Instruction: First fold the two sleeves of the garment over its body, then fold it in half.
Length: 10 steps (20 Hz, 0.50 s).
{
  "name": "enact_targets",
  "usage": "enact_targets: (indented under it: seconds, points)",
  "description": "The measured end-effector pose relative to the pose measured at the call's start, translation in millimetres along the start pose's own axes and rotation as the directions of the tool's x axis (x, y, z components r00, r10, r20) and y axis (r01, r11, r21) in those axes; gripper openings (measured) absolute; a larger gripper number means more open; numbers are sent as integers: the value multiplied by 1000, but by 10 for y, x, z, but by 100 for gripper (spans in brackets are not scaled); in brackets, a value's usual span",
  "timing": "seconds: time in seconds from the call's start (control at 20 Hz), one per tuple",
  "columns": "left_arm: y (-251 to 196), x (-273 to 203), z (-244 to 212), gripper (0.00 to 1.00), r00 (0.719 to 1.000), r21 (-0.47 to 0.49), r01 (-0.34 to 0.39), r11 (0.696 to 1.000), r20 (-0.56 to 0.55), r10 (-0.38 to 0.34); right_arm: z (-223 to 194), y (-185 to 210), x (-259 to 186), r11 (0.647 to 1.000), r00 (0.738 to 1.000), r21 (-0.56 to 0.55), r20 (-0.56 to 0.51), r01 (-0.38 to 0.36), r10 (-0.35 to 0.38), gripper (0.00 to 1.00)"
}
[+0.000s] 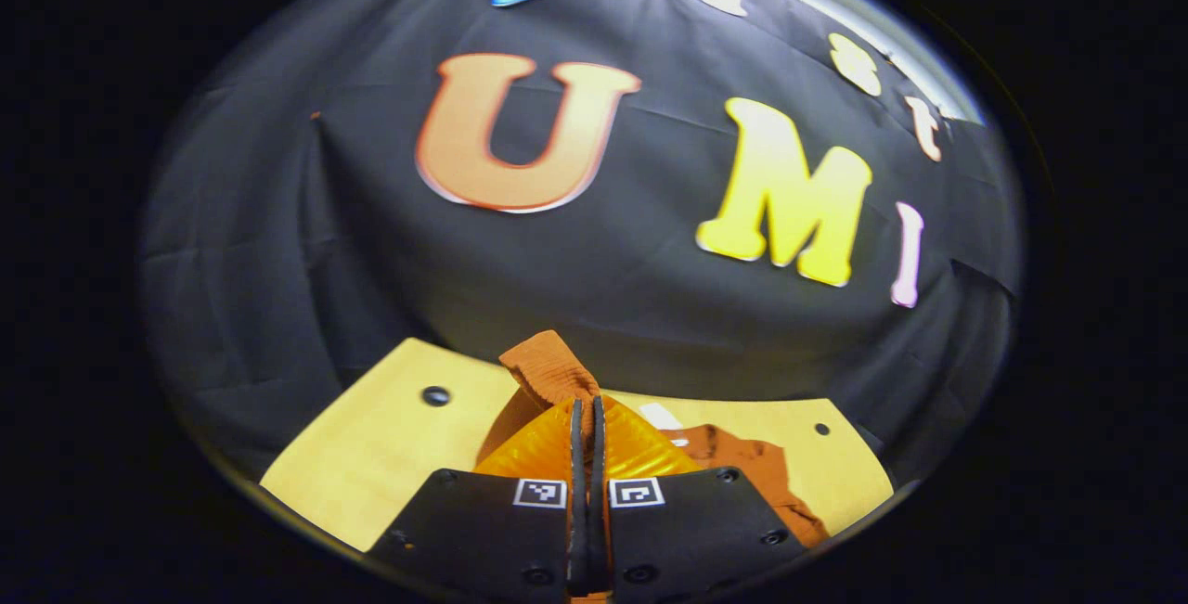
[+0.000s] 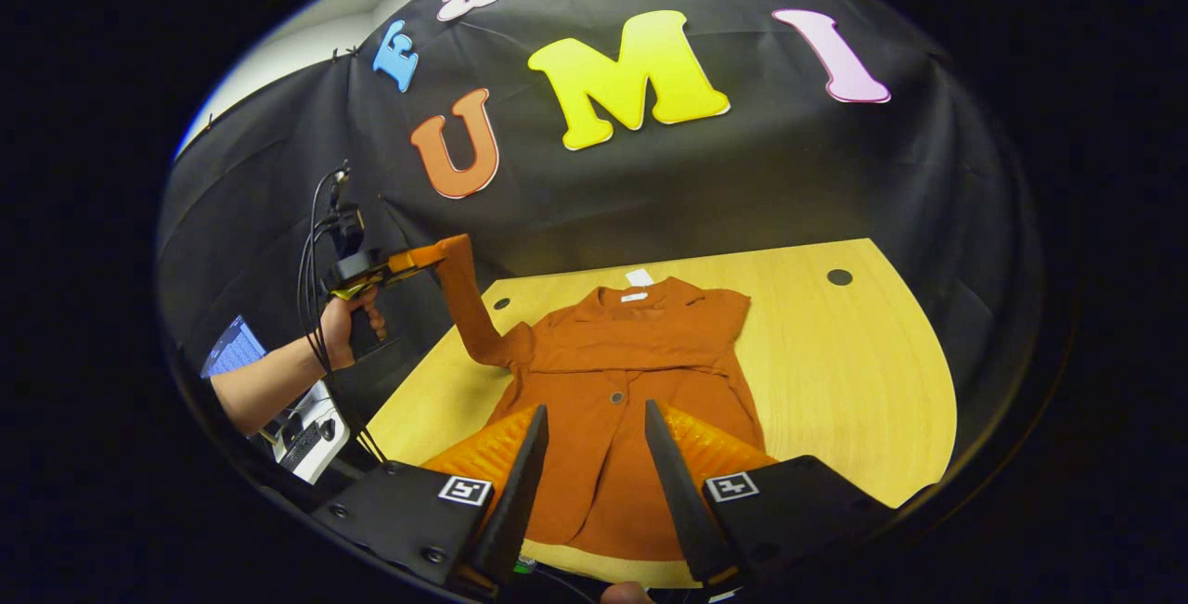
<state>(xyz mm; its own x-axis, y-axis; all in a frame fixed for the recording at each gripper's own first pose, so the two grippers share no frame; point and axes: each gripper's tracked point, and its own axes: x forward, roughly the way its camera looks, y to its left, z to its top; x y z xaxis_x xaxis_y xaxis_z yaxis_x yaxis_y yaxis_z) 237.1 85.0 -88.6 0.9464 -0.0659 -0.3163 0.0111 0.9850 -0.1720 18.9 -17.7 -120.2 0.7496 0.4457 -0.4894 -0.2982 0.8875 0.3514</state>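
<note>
A rust-orange garment (image 2: 631,381) lies flat on the yellow table (image 2: 854,381), collar at the far side. One sleeve (image 2: 464,307) is lifted off the table at the garment's left, and my left gripper (image 2: 418,259), held by a hand (image 2: 345,326), is shut on its cuff. The left gripper view shows my left gripper (image 1: 587,411) with both fingers closed on that cuff (image 1: 548,367). The other sleeve lies folded across the chest (image 2: 677,335). My right gripper (image 2: 595,411) hangs open above the garment's lower half, gripping nothing.
The table has small round holes (image 2: 840,276) near its far corners. A person's forearm (image 2: 260,386) and cables (image 2: 311,242) are at the left. A white device (image 2: 306,428) sits beyond the table's left edge. The black cloth wall stands close behind the table.
</note>
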Motion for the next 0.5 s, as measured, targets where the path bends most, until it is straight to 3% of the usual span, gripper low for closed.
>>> enact_targets:
  seconds: [0.35,0.5]
  points:
    - [-1824,647,-886,3,965,67,213,975,-169,-199,2,-1062,-830,978,976,33,62,208,-209,69]
    - [-2138,969,-1416,3,954,129,198,972,-254,-160,-89,-1468,-1171,951,950,54,60,303,-306,69]
